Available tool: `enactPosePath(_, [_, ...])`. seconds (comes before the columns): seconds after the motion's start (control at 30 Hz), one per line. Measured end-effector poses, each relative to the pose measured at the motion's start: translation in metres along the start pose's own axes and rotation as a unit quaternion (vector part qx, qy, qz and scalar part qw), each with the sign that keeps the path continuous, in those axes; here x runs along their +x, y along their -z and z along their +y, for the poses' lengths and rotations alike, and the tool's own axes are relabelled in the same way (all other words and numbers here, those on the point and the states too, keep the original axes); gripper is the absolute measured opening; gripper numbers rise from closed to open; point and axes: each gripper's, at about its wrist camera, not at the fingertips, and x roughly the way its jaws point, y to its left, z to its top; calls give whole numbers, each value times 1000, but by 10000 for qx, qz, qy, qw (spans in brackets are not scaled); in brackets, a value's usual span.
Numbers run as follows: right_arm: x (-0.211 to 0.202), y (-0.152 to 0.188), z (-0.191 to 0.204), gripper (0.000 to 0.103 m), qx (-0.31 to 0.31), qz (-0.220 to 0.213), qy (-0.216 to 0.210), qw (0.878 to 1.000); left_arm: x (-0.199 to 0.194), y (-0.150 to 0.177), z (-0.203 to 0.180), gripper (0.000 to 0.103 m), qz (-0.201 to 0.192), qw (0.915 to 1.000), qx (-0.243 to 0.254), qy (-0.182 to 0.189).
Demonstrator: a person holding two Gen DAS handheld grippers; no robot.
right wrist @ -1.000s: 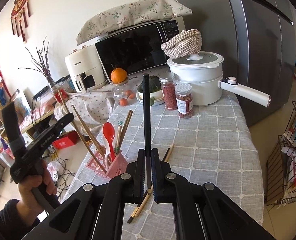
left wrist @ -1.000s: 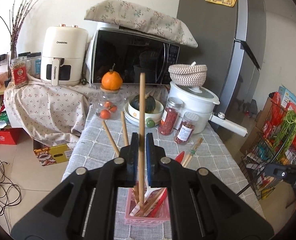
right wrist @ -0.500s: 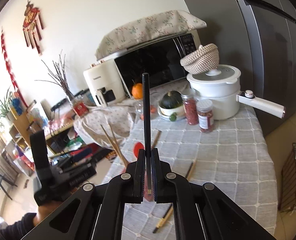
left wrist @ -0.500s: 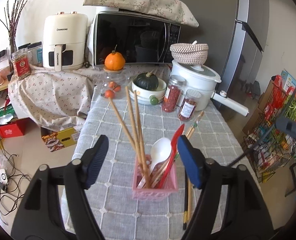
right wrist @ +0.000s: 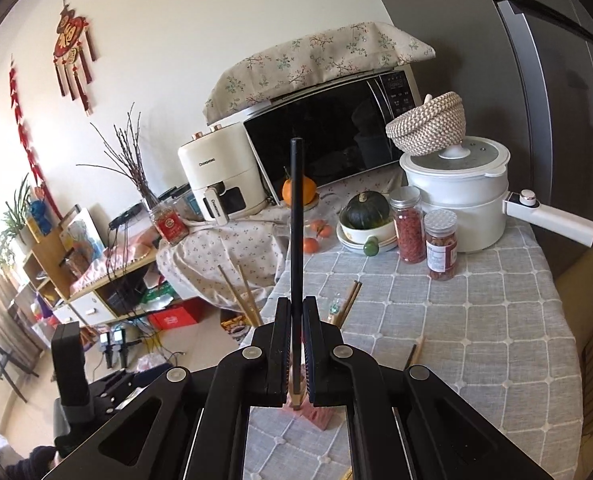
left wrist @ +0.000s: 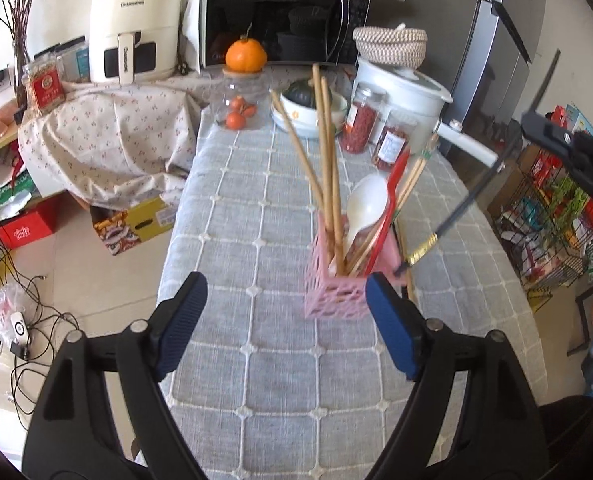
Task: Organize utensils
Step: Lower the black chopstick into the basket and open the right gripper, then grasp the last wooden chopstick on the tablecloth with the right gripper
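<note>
The likeliest slip from here, as I judge it, is the black chopstick (right wrist: 296, 216) missing the pink holder (left wrist: 338, 292): the right tongs (right wrist: 295, 354) are clamped narrow on it near its lower end, so most of its length stands free above the jaws and a small tilt of the wrist would swing the tip wide, either past the rim or into the utensils already crowded inside. A knock there could tip the light, openwork holder, which stands unsupported on the tabletop (left wrist: 256, 216) with tall wooden chopsticks (left wrist: 324, 152), a white spoon (left wrist: 366, 204) and a red spoon (left wrist: 394, 196) leaning out of it and raising its balance. The left tongs (left wrist: 284, 320) offer no steadying at present; their jaws are opening, wide apart, with nothing between the pads, and the holder sits just ahead of them, closer to the right-hand pad than to the left. In the left wrist view the black chopstick slants down from the right, its gold-banded end just beside the holder's right rim, so the entry looks close but not yet made. In the right wrist view only a corner of the holder shows beneath the closed jaws. Loose chopsticks (right wrist: 414, 354) still lie on the tabletop toward its right side, well apart from both tongs, and could roll if the cloth is dragged.
</note>
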Motion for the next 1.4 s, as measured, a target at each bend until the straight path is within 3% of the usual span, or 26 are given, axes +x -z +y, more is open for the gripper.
enactPosePath(0.2, [19, 7, -2, 6, 50, 77, 52, 9999, 4, 9, 3, 82, 204, 9998, 76, -8])
enactPosePath(0.47, [48, 21, 1, 7, 6, 518, -90, 9986, 2, 9, 0, 82, 196, 9997, 140, -3])
enactPosePath(0.67, [39, 18, -9, 23, 226, 437, -196, 9986, 5, 11, -6, 83, 230, 9995, 222, -41])
enactPosePath(0.8, [24, 12, -20, 40, 381, 253, -173, 9988, 7, 11, -11, 83, 247, 9993, 273, -46])
enactPosePath(0.97, [6, 5, -39, 50, 607, 52, -65, 9981, 10, 12, -18, 83, 270, 9990, 358, -51])
enactPosePath(1.17, [5, 13, -73, 56, 831, 200, 494, 9951, 22, 18, -26, 84, 315, 9988, 378, -46])
enactPosePath(1.27, [21, 27, -87, 58, 603, 604, 1005, 9913, 27, 19, -29, 84, 352, 9987, 357, -31])
enactPosePath(1.4, [50, 53, -101, 61, 470, 1220, 1345, 9823, 34, 20, -35, 84, 457, 9984, 320, 18])
